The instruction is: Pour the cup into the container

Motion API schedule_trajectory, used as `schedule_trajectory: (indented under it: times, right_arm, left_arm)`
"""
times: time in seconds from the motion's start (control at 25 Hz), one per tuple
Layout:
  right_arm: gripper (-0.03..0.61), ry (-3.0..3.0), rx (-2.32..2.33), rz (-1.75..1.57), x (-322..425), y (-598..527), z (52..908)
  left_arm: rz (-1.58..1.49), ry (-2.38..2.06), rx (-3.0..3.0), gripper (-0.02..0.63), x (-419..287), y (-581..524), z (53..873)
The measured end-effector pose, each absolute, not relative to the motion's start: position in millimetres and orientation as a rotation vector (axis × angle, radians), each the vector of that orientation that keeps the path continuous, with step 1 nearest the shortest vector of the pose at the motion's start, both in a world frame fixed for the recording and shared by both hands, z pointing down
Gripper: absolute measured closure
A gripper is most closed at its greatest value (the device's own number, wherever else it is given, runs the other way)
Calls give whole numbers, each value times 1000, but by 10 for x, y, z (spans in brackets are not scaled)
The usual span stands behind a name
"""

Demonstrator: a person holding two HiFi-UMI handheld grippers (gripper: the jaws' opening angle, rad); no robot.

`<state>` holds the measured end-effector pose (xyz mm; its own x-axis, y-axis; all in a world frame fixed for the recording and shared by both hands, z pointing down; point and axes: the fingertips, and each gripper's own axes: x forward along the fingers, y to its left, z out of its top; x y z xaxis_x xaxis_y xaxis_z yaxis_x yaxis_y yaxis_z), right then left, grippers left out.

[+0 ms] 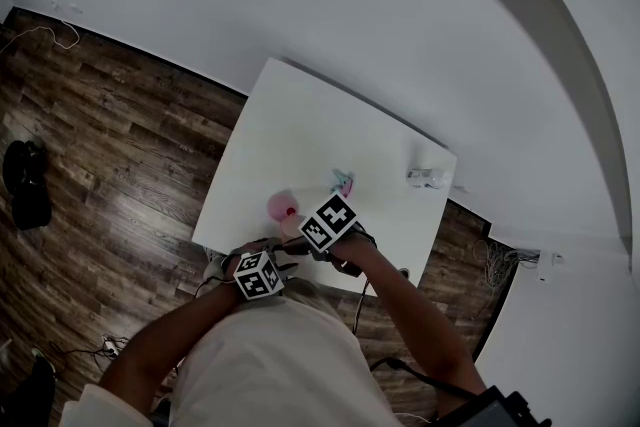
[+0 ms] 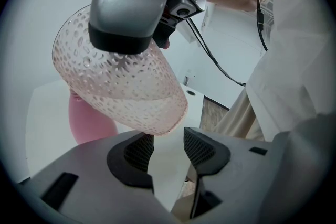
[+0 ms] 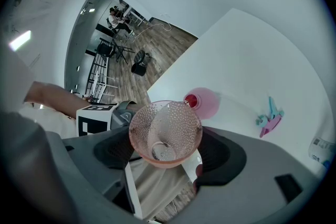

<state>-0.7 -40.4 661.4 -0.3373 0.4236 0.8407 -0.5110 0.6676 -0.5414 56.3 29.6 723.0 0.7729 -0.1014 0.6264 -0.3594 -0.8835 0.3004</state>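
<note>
A dark wood floor [image 1: 120,135] is seen at the far left, and it is met by the left edge of the white table [image 1: 300,115]. Most of the tabletop toward the wall is left bare, so open room is found across the far half and along the left edge. The near edge is taken up by the person and both grippers.

The left gripper [image 2: 168,147] is held low at that near edge. Its jaws are spread and nothing is caught between them; only the table's edge is seen through the gap.

Just beyond it, the pink container [image 3: 206,103] is stood on the table close to the near edge, with a small red opening at its top.

The cup [image 3: 165,131] is pinched between the jaws of the right gripper [image 3: 164,157]. It is lifted off the table and tilted, near the container. It is made of clear, pale pink material covered in small dimples, and its round base is seen through the wide rim.

Farther right, a small teal and pink thing [image 3: 270,119] is laid flat on the table, well apart from the container. A small white object [image 1: 428,177] is set near the table's right edge.
</note>
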Motion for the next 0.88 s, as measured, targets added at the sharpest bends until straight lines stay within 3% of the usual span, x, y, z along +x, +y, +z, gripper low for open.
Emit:
schedule_trajectory:
  times: [0.88]
  right_arm:
    - [203, -1637, 52, 963, 6, -387, 6596]
  left_arm:
    - [861, -333, 2569, 426, 586, 326, 7189]
